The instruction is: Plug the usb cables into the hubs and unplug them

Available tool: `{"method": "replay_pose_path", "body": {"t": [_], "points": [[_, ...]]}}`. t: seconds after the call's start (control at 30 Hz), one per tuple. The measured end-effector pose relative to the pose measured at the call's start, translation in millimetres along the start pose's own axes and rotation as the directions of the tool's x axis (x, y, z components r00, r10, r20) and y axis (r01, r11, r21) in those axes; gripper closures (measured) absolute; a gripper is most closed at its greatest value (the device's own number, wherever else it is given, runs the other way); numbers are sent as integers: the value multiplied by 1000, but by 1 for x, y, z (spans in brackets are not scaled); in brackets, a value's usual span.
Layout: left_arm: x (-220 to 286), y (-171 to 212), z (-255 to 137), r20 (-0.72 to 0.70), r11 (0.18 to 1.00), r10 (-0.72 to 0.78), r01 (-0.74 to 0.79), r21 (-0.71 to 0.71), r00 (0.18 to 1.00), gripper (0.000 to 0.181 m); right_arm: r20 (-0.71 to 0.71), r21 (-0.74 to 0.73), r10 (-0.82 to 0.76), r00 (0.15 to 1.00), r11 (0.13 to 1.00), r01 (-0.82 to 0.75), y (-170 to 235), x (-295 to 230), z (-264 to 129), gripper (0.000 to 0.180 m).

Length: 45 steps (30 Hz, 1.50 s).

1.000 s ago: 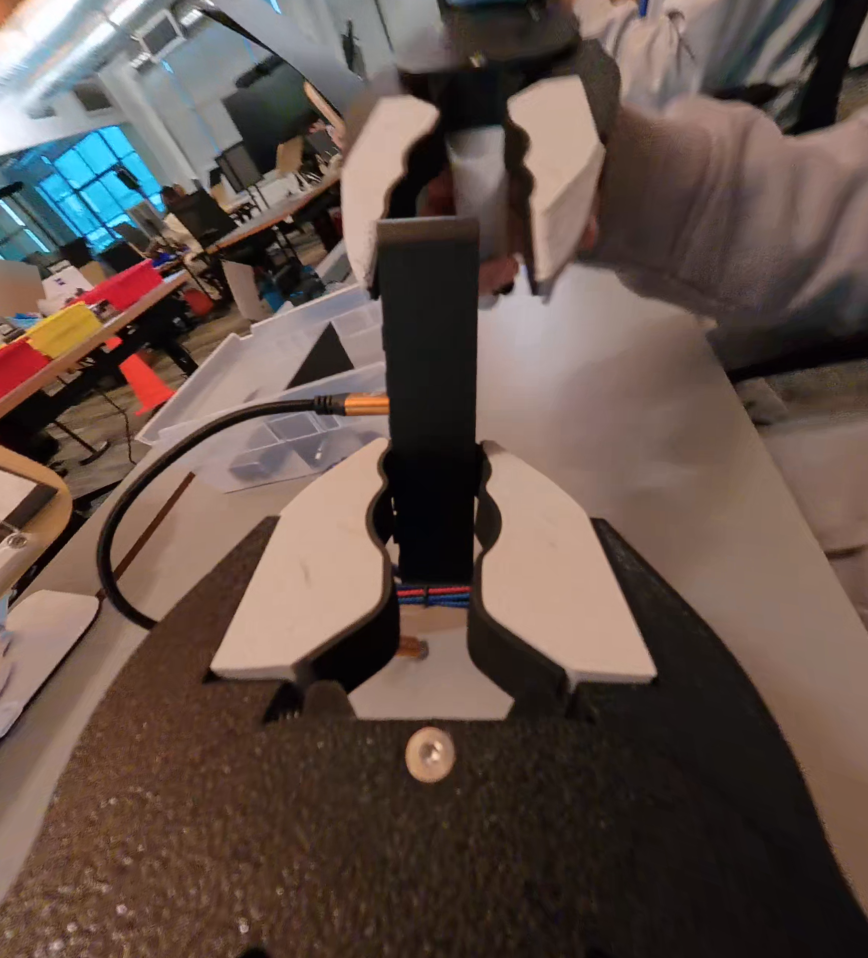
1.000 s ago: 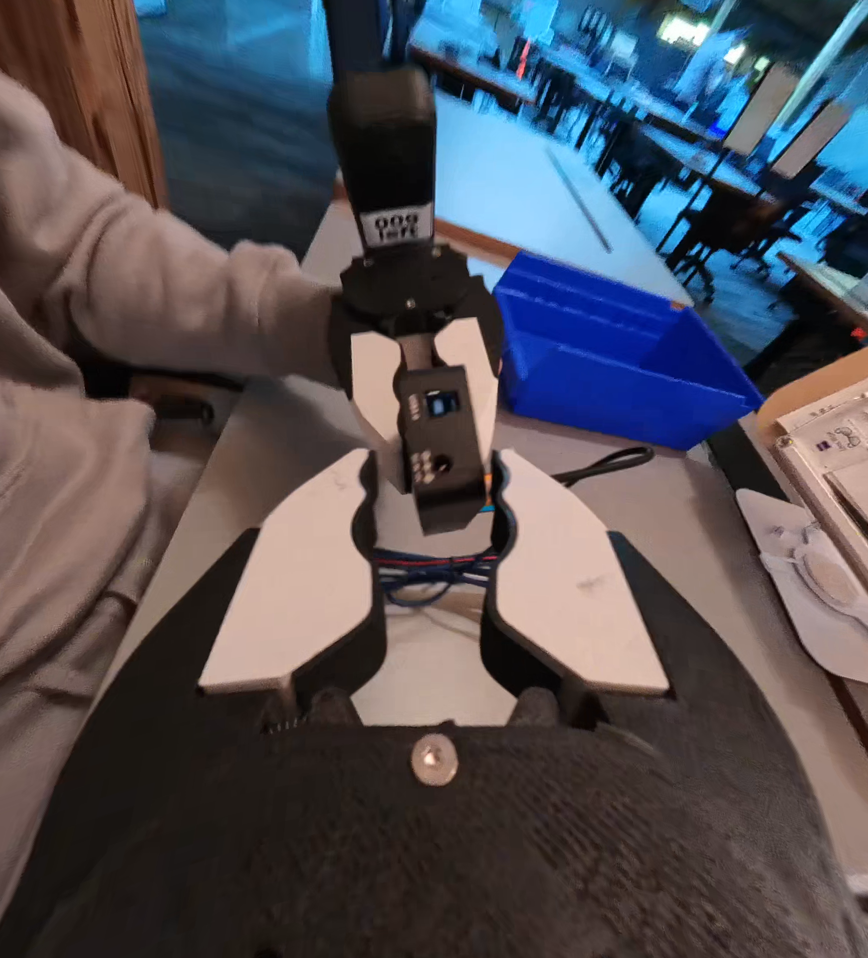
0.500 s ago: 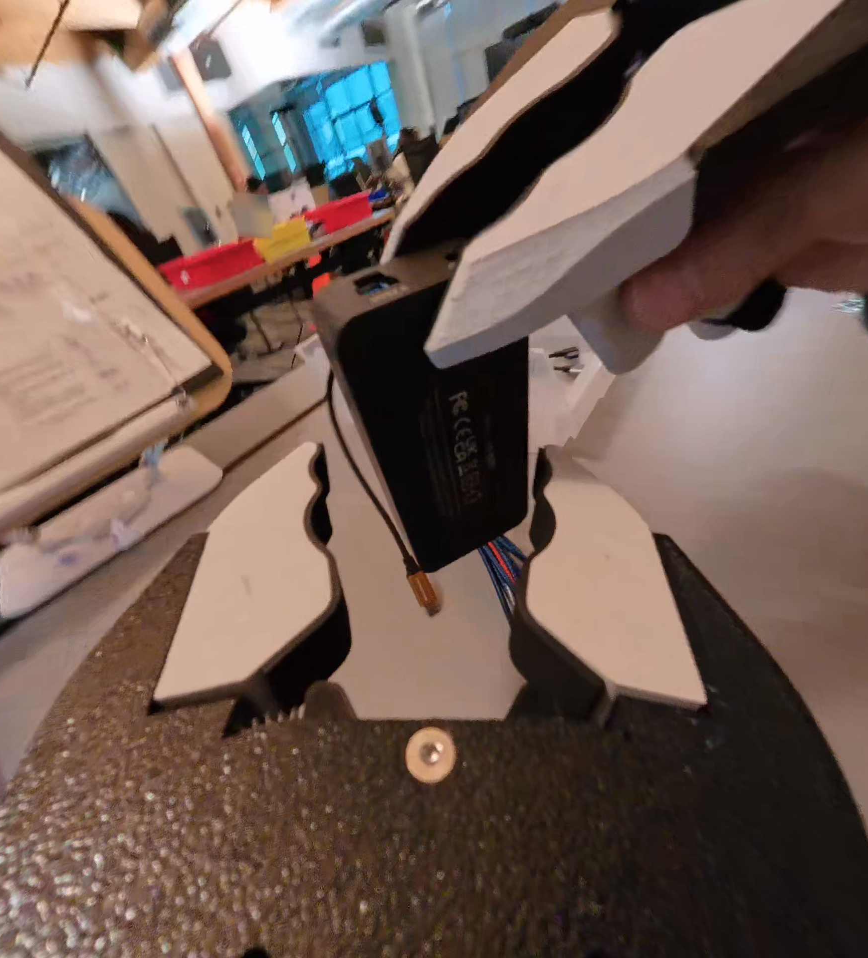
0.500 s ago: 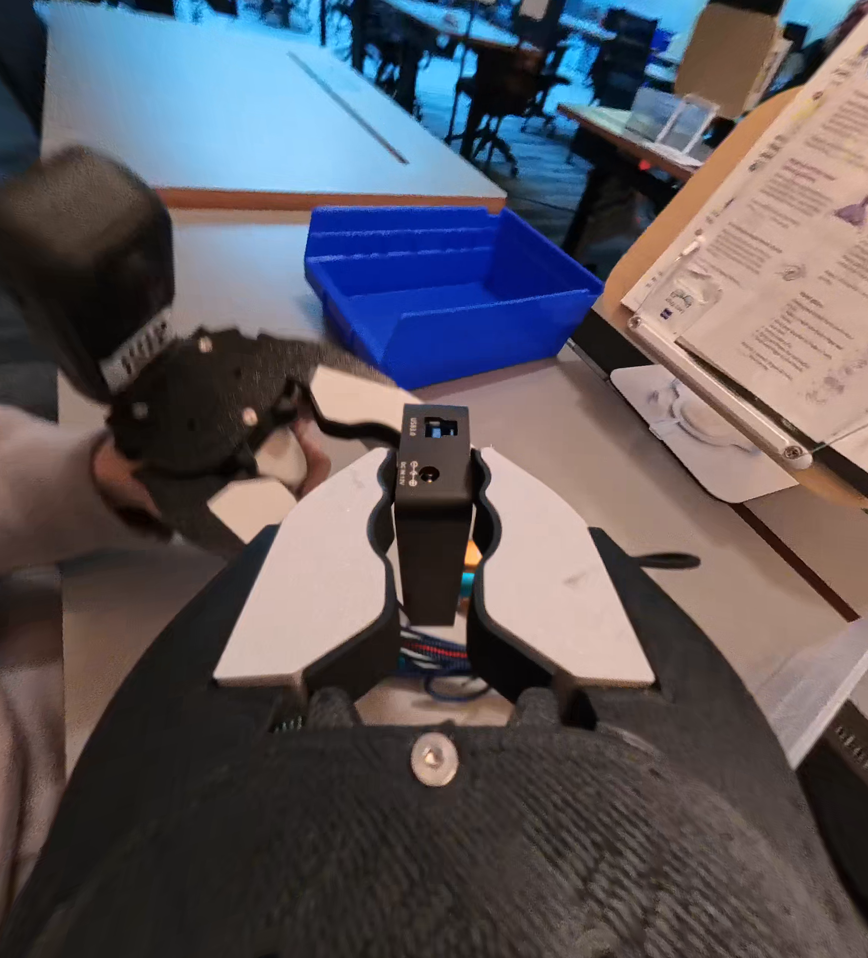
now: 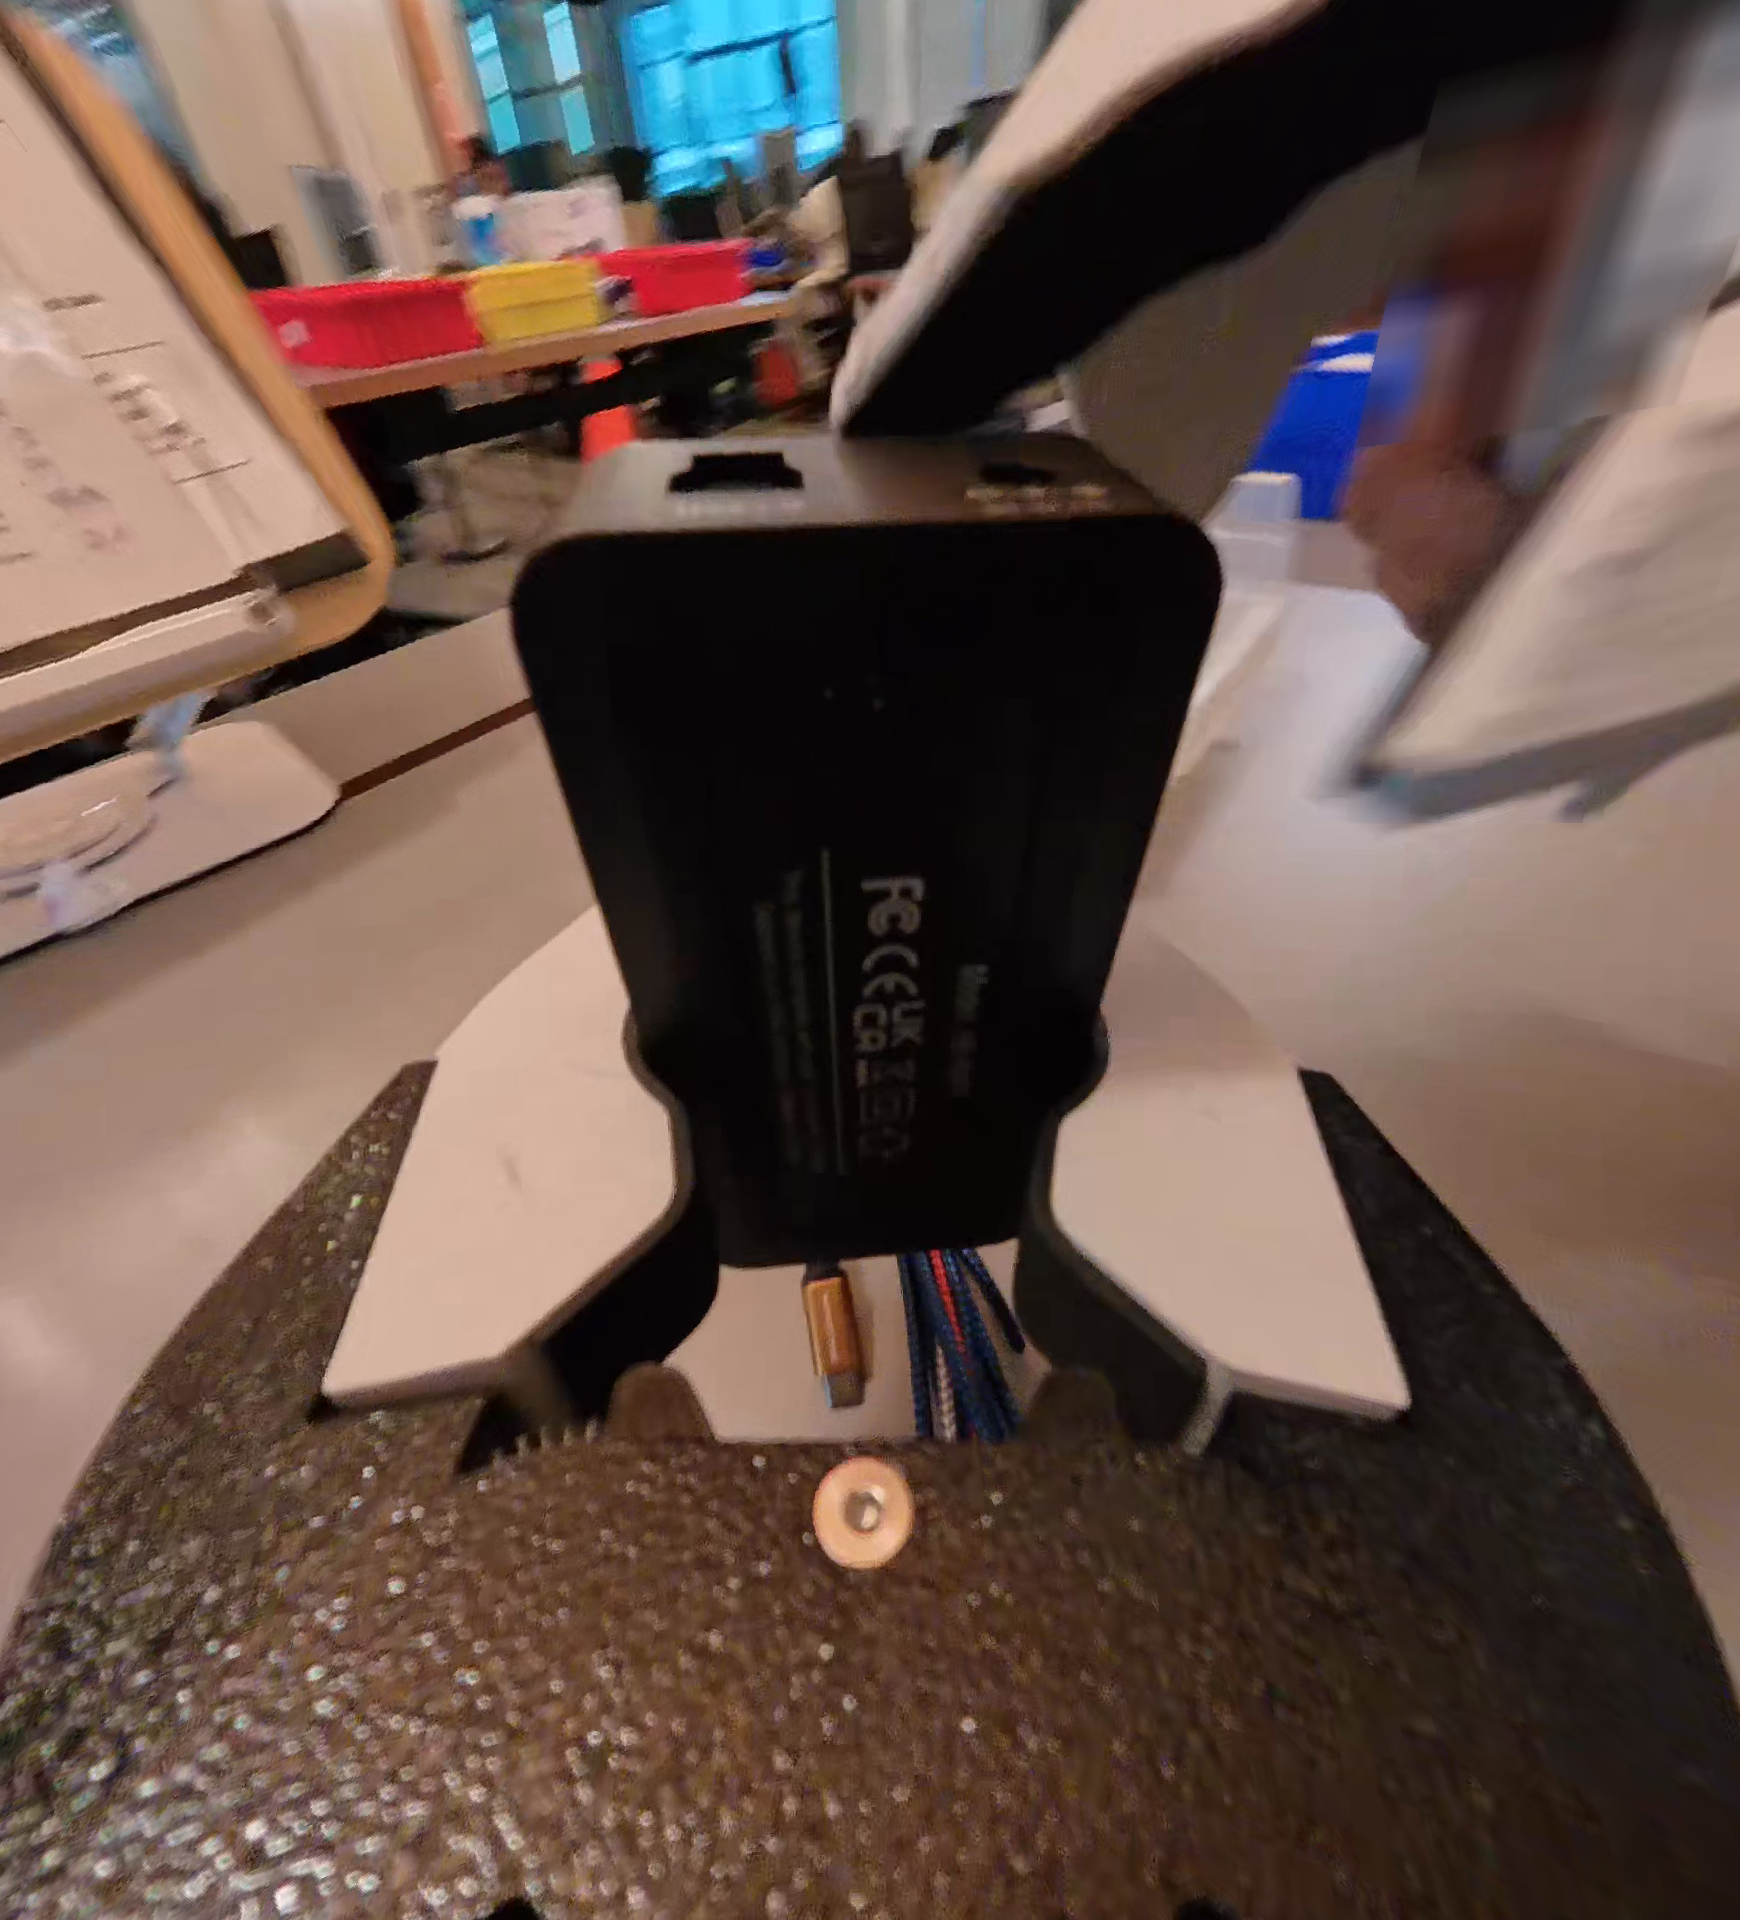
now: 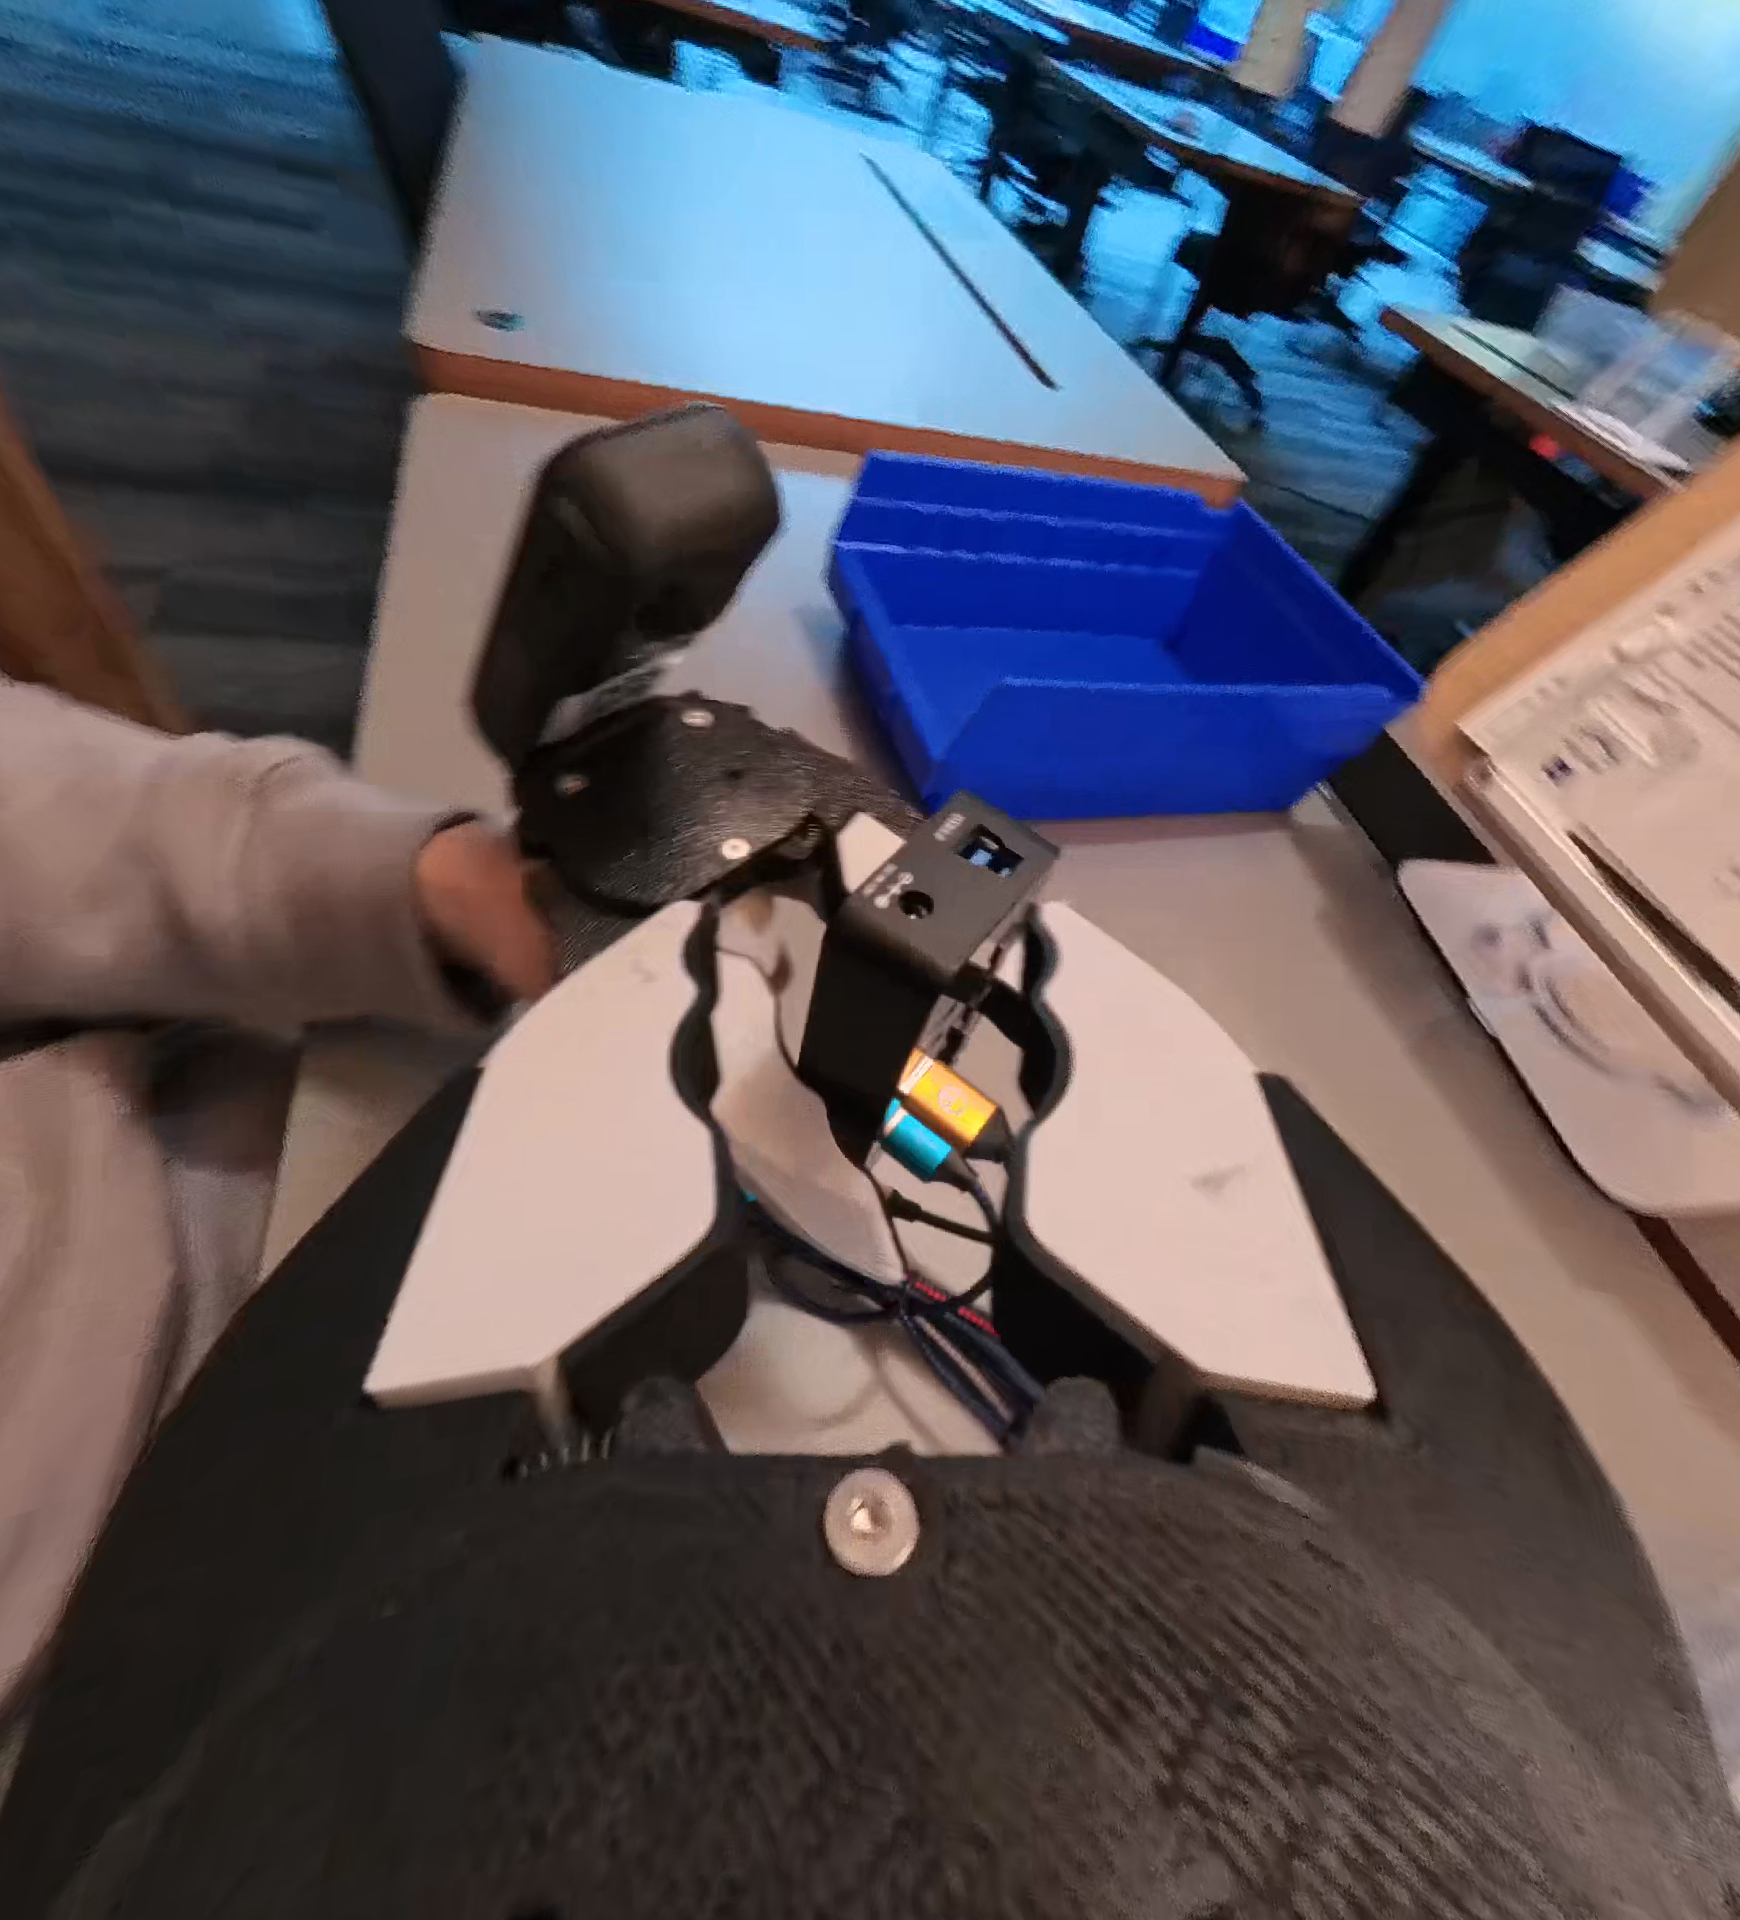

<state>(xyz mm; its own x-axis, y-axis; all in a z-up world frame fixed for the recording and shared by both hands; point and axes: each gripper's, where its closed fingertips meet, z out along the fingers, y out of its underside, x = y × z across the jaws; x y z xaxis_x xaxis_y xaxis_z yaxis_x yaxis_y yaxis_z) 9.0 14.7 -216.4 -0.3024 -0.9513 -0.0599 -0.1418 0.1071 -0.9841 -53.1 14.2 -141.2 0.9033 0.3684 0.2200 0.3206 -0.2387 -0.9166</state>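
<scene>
A black USB hub (image 5: 866, 790) stands upright between the fingers of my left gripper (image 5: 866, 1039), which is shut on its wide sides. A loose orange connector (image 5: 830, 1330) and braided blue and red cables (image 5: 959, 1340) hang below it. In the right wrist view the hub (image 6: 907, 956) stands tilted between the spread fingers of my right gripper (image 6: 871, 935), which is open. An orange plug (image 6: 949, 1107) and a blue plug (image 6: 913, 1143) sit in the hub's side. One finger of the right gripper (image 5: 1053, 239) hovers over the hub's top.
A blue bin (image 6: 1105, 665) stands on the grey table (image 6: 1313, 1039) behind the hub. A document stand with papers (image 6: 1676, 748) on a white base is to the right; it is on the left in the left wrist view (image 5: 66, 416). A sleeved arm (image 6: 170, 883) holds the left gripper.
My right gripper, shut on the hub half a second ago, has opened. My left gripper, open then, has shut on the hub's wide sides. Both views have swung.
</scene>
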Motion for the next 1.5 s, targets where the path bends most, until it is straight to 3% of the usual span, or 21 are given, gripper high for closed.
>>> {"method": "replay_pose_path", "body": {"t": [0.03, 0.1, 0.2, 0.33, 0.4, 0.53, 0.6, 0.67, 0.8, 1.07, 1.5], "points": [[5, -2, -3, -78, 1000, -1, 3, 29, 997, 109, 67, 15, -24, 998, 1000, 23, -3, -5, -6, 111], [19, -3, -10, -265, 998, -19, 33, 49, 964, 109, 190, -9, -31, 981, 999, 33, -2, -9, -14, 106], [33, 0, -22, -432, 997, -9, 42, 67, 902, 109, 283, -79, -27, 959, 996, 51, 7, -7, -7, 102], [50, 4, -28, -530, 996, 26, 21, 83, 847, 109, 357, -180, -76, 931, 972, 148, 27, -14, 22, 98], [50, 4, -26, -522, 998, 26, 9, 65, 853, 109, 407, -147, -106, 907, 973, 180, 24, -25, 32, 113], [42, 6, -30, -482, 997, 42, -6, 77, 875, 110, 372, -162, -108, 922, 970, 180, 22, -22, 43, 116], [24, 0, -29, -398, 990, -22, 75, 117, 917, 110, 283, -187, -34, 958, 978, 90, 17, -10, 49, 116], [19, -6, -33, -410, 979, -89, 156, 132, 908, 108, 259, -189, 46, 965, 982, 4, 14, -6, 54, 116], [20, 15, -24, -367, 997, -76, 82, 0, 927, 88, 256, -252, -7, 967, 965, 73, 23, -3, 55, 116], [15, 18, -27, -347, 997, -72, 69, -21, 935, 106, 273, -335, -25, 962, 935, 120, 33, -10, 58, 116], [21, 19, -27, -384, 998, -64, 68, -5, 921, 109, 268, -323, -18, 963, 940, 107, 35, -11, 56, 116]]}}
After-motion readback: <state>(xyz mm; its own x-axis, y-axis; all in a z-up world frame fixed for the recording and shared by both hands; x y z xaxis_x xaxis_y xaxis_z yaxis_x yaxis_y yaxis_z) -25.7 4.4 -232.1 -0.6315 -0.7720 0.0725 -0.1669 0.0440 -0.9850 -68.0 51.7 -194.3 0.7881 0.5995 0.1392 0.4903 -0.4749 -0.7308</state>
